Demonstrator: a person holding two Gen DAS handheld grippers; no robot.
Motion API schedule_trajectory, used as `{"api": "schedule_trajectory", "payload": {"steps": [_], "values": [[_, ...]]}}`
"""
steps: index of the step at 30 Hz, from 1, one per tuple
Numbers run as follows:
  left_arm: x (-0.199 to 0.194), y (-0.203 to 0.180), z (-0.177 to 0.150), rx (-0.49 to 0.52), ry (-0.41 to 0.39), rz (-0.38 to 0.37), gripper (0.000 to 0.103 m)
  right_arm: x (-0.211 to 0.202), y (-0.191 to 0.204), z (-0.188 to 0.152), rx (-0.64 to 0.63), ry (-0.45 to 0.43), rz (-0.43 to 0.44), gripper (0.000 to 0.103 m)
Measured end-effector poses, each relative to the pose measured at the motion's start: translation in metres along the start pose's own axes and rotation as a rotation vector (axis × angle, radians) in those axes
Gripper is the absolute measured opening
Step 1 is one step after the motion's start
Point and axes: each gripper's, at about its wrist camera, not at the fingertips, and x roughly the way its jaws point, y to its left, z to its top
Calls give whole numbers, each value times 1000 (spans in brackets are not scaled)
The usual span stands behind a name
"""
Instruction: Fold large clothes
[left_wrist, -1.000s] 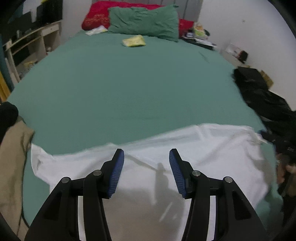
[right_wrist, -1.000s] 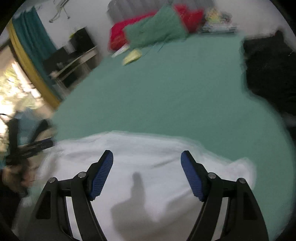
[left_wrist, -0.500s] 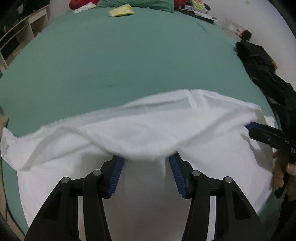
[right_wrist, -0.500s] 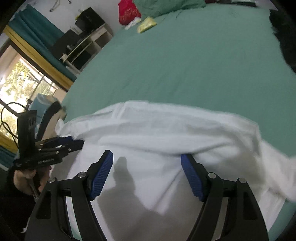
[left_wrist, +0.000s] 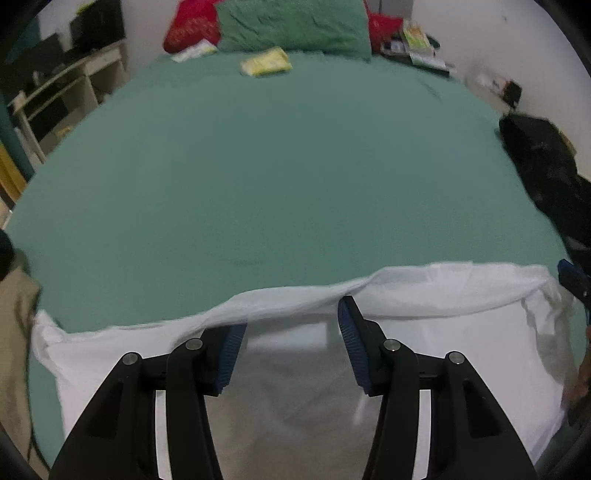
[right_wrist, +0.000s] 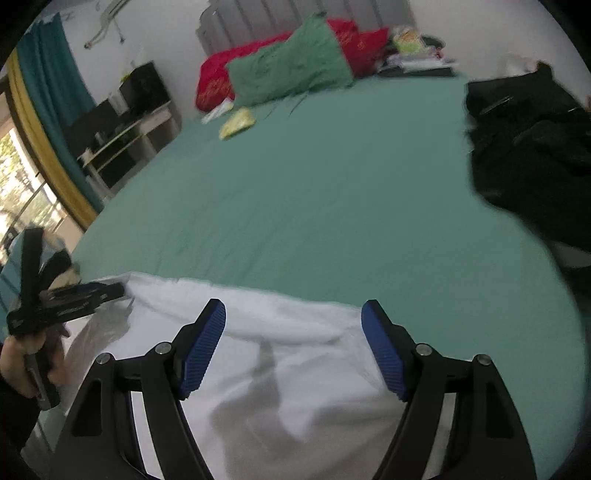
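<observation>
- Your left gripper (left_wrist: 291, 332) has its fingers apart, and the far edge of the white garment (left_wrist: 443, 350) drapes over the tip of the left finger (left_wrist: 231, 345); the pads do not press cloth between them, so I judge it released.
- Your right gripper (right_wrist: 293, 341) is also spread wide above the same white garment (right_wrist: 280, 325), with nothing clamped; only its shadow falls on the cloth.
- Half a second ago the raised fold of cloth was bulging high over both pairs of fingers; now it has dropped lower and lies nearer to you, so the garment covers less of the bed. This suggests a first fold has been laid down and let go, and the next grasp is not yet started.
- The garment lies flat at the near edge of the green bed sheet (left_wrist: 280, 177), doubled along its far edge.
- Both grippers tilt downward toward the cloth; in the right view your left hand (right_wrist: 22, 365) holds its gripper just beside the garment's left corner.
- Farther, dark clothes (right_wrist: 532, 155) are piled on the right side of the bed.
- At the head, a green pillow (left_wrist: 295, 26) lies before red pillows (left_wrist: 188, 26).
</observation>
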Motion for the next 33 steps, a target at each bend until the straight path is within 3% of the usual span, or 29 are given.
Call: {"api": "schedule_trajectory", "payload": {"steps": [5, 9, 12, 21, 25, 28, 33], "values": [[-35, 31, -6, -43, -80, 71, 54, -23, -9, 1, 43, -27, -10, 82], [-61, 63, -27, -114, -82, 88, 54, -27, -8, -7, 73, -12, -42, 83], [-78, 90, -63, -142, -57, 126, 54, -32, -8, -16, 106, 10, -51, 83], [-88, 134, -148, -257, 15, 193, 62, -57, -12, -82, 186, 122, -65, 83], [-89, 149, -162, -265, 12, 214, 64, -57, -16, -111, 228, 175, -73, 83], [-89, 159, -168, -260, 4, 228, 68, -58, -12, -118, 212, 159, -94, 83], [-79, 168, -170, -268, 13, 175, 75, -54, 0, -118, 191, 155, -57, 83]]}}
